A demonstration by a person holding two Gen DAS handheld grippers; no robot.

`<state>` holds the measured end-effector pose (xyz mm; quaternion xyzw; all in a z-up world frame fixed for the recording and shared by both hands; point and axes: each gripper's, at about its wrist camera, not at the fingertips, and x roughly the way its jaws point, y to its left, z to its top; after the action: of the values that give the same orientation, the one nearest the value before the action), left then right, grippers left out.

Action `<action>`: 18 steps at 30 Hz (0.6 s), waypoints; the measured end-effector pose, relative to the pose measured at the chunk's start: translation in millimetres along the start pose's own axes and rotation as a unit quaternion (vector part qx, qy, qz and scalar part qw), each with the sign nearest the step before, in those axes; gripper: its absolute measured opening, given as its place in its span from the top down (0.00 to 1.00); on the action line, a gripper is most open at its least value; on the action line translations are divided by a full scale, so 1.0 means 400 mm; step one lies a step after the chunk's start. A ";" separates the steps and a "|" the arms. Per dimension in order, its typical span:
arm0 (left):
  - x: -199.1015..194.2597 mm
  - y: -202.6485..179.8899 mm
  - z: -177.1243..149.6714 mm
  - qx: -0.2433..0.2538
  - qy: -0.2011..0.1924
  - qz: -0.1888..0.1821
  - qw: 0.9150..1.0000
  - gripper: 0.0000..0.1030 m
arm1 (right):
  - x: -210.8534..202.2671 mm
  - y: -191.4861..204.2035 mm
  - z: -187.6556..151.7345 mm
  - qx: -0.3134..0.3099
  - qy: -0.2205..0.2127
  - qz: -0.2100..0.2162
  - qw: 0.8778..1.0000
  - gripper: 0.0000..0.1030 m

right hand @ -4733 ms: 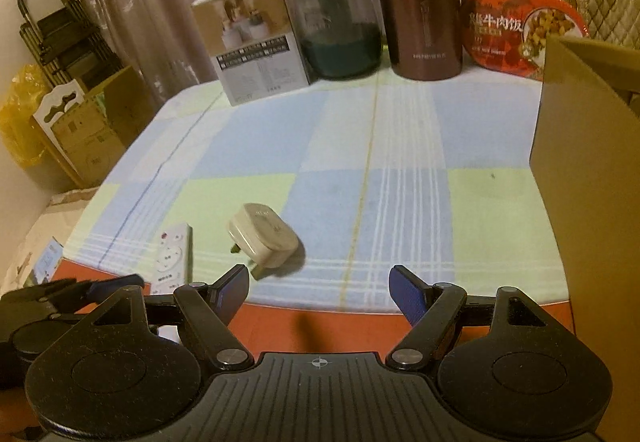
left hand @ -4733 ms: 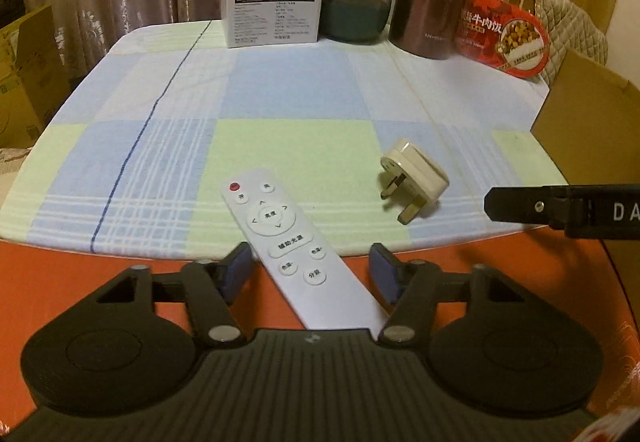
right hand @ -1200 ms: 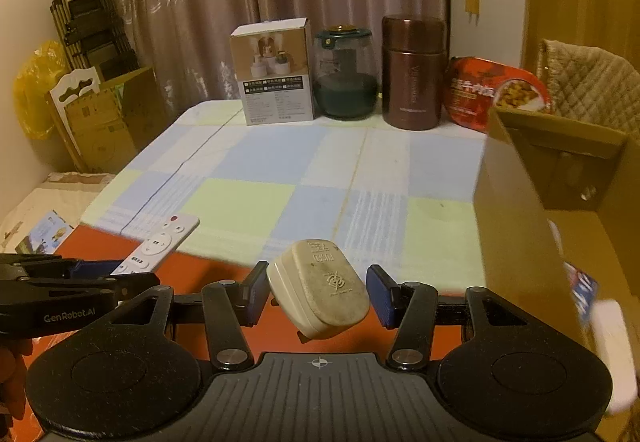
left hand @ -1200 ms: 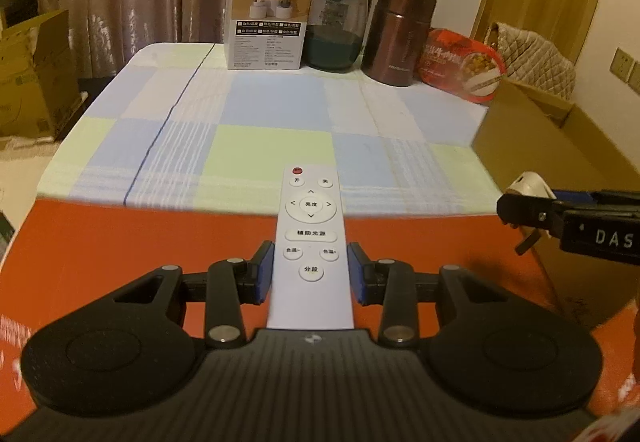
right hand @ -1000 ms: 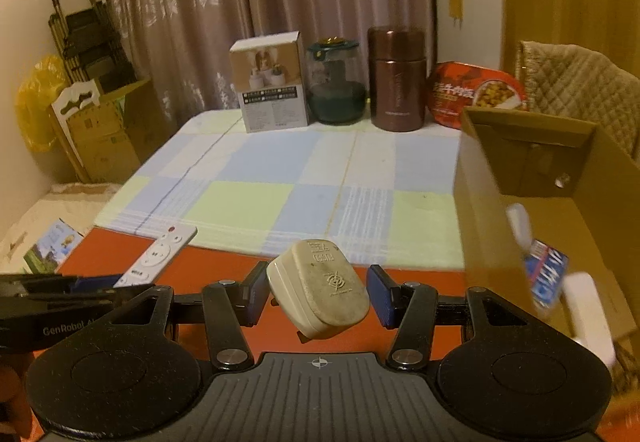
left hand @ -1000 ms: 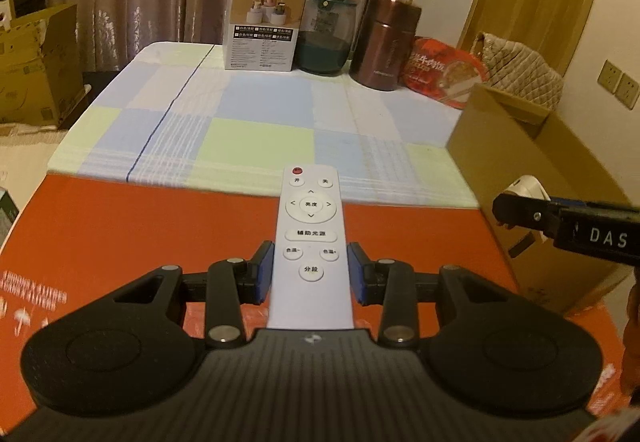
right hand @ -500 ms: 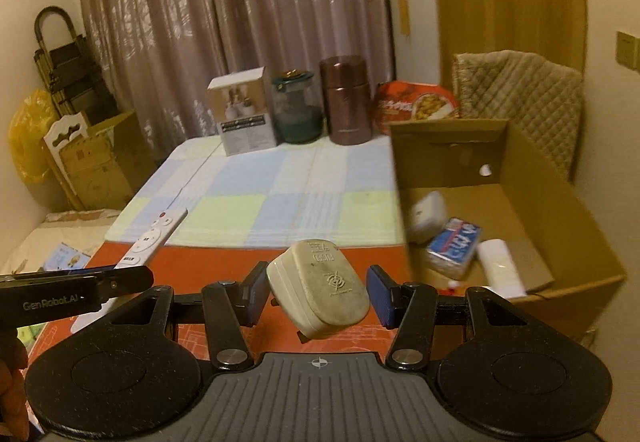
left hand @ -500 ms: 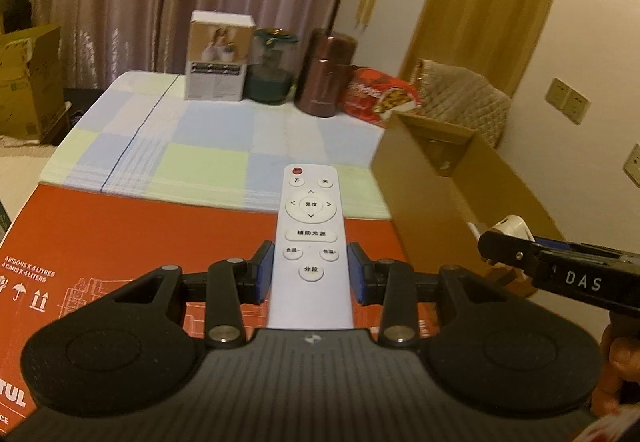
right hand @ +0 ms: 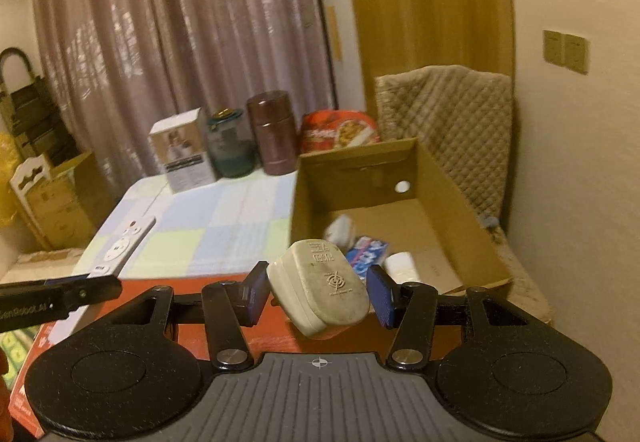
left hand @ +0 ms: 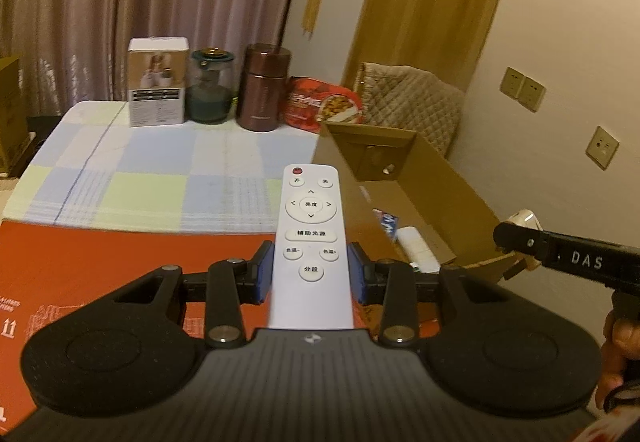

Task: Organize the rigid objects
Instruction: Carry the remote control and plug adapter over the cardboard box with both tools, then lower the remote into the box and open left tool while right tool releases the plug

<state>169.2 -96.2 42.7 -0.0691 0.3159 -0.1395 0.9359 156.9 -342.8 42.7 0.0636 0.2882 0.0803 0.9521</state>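
Remote control [left hand: 311,238], white, was clamped between the blue pads of the left hand-held gripper [left hand: 311,274], jaws partly closed on its lower half, buttons up, red button at the far end. Chinese characters were printed on its keys. It was held in the air just left of the cardboard box [left hand: 460,194], near the box's front corner.

Plug adapter [right hand: 320,292], cream, scuffed, was gripped sideways in the right hand-held gripper [right hand: 318,296], both blue pads pressing its flanks; embossed text on its face read roughly "FUSED". It hung just before the box's near-left edge, not yet inside.

The right gripper's arm bore the letters "DAS"; the left one's bore "GenRobot.AI", partly blurred.

Inside the box: a white rounded object [right hand: 340,230], a blue-and-white packet [right hand: 366,252], a white cylinder [right hand: 402,266]. Packet lettering was unreadable.

Left of the box lay the checked cloth on the desk [left hand: 160,170]. Behind the box's far-left corner stood a white carton [left hand: 158,88], a green glass jar [left hand: 210,86], a brown flask [left hand: 262,88] and a red food bowl [left hand: 324,106] with Chinese print. A quilted cushion [right hand: 452,122] stood behind the box.
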 end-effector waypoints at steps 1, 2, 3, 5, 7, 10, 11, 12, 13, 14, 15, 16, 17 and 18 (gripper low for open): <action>0.004 -0.010 0.004 0.002 0.000 -0.002 1.000 0.68 | -0.003 -0.011 0.005 0.003 -0.002 -0.002 1.000 0.52; 0.009 -0.020 0.009 0.004 0.000 -0.005 1.000 0.68 | -0.004 -0.022 0.009 0.006 -0.003 -0.004 1.000 0.52; 0.014 -0.029 0.013 0.006 0.001 -0.008 1.000 0.68 | -0.005 -0.033 0.014 0.009 -0.004 -0.006 1.000 0.52; 0.027 -0.051 0.024 0.012 0.001 -0.014 1.000 0.68 | -0.006 -0.055 0.023 0.013 -0.006 -0.010 1.000 0.52; 0.040 -0.072 0.033 0.016 0.001 -0.020 1.000 0.68 | -0.004 -0.075 0.032 0.017 -0.007 -0.014 1.000 0.52; 0.067 -0.106 0.050 0.023 0.002 -0.029 0.999 0.68 | 0.000 -0.105 0.048 0.020 -0.008 -0.019 1.000 0.52; 0.077 -0.118 0.057 0.026 0.003 -0.032 0.999 0.68 | 0.004 -0.114 0.054 0.019 -0.009 -0.021 1.000 0.52; 0.089 -0.127 0.063 0.027 0.004 -0.035 0.999 0.68 | 0.008 -0.124 0.061 0.018 -0.009 -0.023 1.000 0.52; 0.101 -0.136 0.068 0.028 0.005 -0.037 0.999 0.68 | 0.016 -0.134 0.067 0.019 -0.009 -0.025 0.999 0.52; 0.112 -0.146 0.073 0.032 0.006 -0.039 0.999 0.68 | 0.023 -0.143 0.071 0.020 -0.009 -0.027 0.999 0.52; 0.124 -0.155 0.077 0.034 0.008 -0.041 0.999 0.68 | 0.031 -0.153 0.077 0.022 -0.009 -0.028 0.999 0.52; 0.137 -0.163 0.081 0.036 0.010 -0.042 0.998 0.68 | 0.038 -0.161 0.082 0.024 -0.008 -0.029 0.999 0.52; 0.150 -0.171 0.083 0.037 0.012 -0.043 0.998 0.68 | 0.045 -0.169 0.086 0.026 -0.007 -0.029 0.999 0.52; 0.163 -0.177 0.086 0.036 0.015 -0.045 0.998 0.68 | 0.055 -0.177 0.090 0.027 -0.005 -0.029 0.999 0.52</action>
<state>224.5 -182.0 48.0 -0.0471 0.3212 -0.1936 0.9258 203.1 -410.5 48.8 0.0811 0.2868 0.0441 0.9535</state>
